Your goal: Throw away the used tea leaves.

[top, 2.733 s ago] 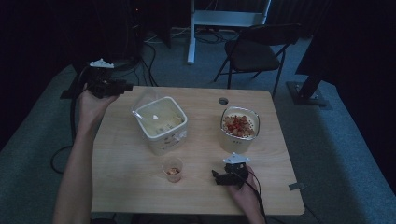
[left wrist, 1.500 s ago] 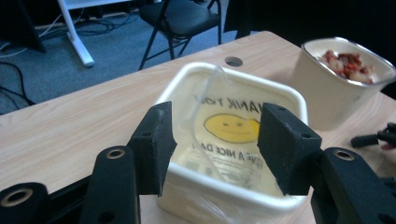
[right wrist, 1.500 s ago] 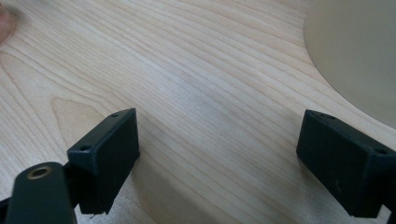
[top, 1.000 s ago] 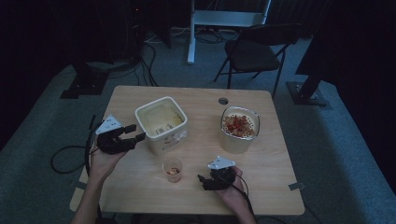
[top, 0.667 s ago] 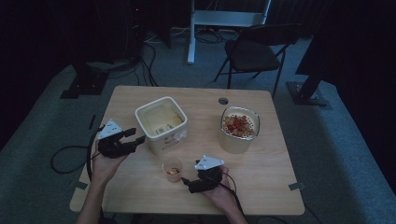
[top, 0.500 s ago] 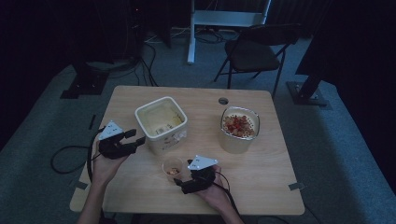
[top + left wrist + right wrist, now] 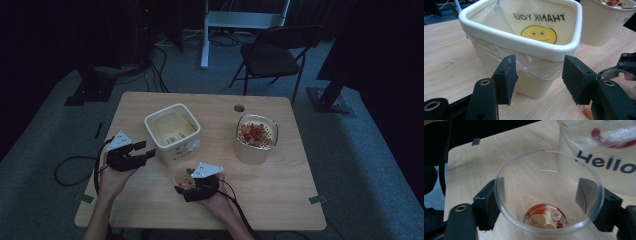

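My right gripper (image 7: 186, 189) has its jaws around the clear plastic cup (image 7: 549, 195), which stands near the tabletop's near edge, just in front of the cream bin (image 7: 172, 132). The jaws have just been closing with the cup between them; in the right gripper view the pads sit at either side of the wall, and I judge them to be pressing on it, though the cup shows no squeeze. At the bottom of the cup lie a few bits of cereal and red fruit — a small remainder. My left gripper (image 7: 142, 152) waits at the bin's left side, toward the tabletop's left edge, jaws parted and holding nothing; in the left gripper view the bin's bag-lined wall (image 7: 529, 75) stands just beyond the pads. The tall white container (image 7: 256, 140) full of the same cereal stands well off toward the right edge. So the reach is done and the grasp about made — lifting the cup and tipping its leftovers, I would guess into the bin, is all ahead.
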`<state>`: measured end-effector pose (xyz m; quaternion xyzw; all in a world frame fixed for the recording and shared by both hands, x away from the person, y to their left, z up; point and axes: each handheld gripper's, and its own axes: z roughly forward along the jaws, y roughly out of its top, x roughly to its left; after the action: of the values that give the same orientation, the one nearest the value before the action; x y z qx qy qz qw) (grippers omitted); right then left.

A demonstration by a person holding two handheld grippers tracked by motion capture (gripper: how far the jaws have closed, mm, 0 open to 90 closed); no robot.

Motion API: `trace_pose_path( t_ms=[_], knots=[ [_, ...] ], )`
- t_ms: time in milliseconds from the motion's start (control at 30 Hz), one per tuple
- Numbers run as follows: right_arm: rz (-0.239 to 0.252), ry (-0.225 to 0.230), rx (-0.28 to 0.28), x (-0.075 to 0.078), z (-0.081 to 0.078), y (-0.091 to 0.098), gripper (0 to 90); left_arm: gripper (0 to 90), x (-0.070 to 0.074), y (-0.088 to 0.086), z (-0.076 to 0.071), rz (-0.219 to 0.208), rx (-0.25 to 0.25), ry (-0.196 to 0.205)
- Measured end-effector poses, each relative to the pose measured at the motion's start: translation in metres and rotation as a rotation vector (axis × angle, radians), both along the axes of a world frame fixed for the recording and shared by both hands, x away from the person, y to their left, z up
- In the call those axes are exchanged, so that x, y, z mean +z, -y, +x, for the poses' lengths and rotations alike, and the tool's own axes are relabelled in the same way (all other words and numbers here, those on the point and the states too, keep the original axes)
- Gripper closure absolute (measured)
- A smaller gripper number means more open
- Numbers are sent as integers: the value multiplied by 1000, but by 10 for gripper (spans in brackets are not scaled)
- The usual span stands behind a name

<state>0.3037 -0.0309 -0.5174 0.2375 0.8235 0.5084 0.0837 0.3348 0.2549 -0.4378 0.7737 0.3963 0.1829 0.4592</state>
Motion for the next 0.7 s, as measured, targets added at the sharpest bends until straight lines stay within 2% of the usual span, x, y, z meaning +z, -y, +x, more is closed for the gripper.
trace_pose_path(
  t_ms=[167,400,567,700],
  knots=[
    [-14,13,-4,-1,-1,-1,241,460,-1,-1,0,-3,5,-1],
    [-17,34,-21,-1,-1,3,303,460,-5,-1,-1,-5,9,-7],
    [9,46,-53,3,-2,14,324,460,-9,0,-2,-2,8,-15],
    [1,54,-83,8,-1,27,330,460,-11,0,-3,-9,9,-7]
  ],
)
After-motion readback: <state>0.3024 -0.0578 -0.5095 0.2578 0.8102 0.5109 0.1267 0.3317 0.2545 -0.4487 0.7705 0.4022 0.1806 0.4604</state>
